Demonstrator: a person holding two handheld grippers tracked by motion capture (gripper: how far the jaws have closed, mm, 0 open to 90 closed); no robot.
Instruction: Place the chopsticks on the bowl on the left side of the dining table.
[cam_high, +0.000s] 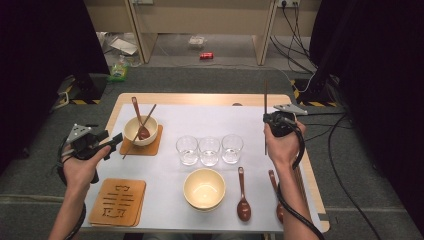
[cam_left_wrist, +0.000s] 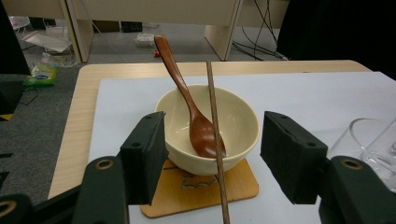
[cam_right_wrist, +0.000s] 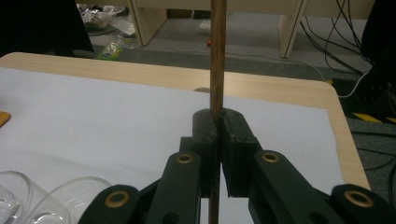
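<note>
A thin dark wooden chopstick (cam_right_wrist: 216, 60) is clamped upright between the closed jaws of the right gripper (cam_right_wrist: 218, 135), above the table's right side. The left gripper (cam_left_wrist: 212, 154) is held wide open, empty, before the cream bowl (cam_left_wrist: 243, 126) on its wooden coaster (cam_left_wrist: 238, 189).

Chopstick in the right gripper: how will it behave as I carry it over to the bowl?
The chopstick looks like stiff wood, so it probably won't bend. The right gripper pinches it at one narrow spot with a long length standing above, so it may pivot or slip if swung fast. Laid across the bowl, it could roll, being thin and round like the one already resting there.
</note>
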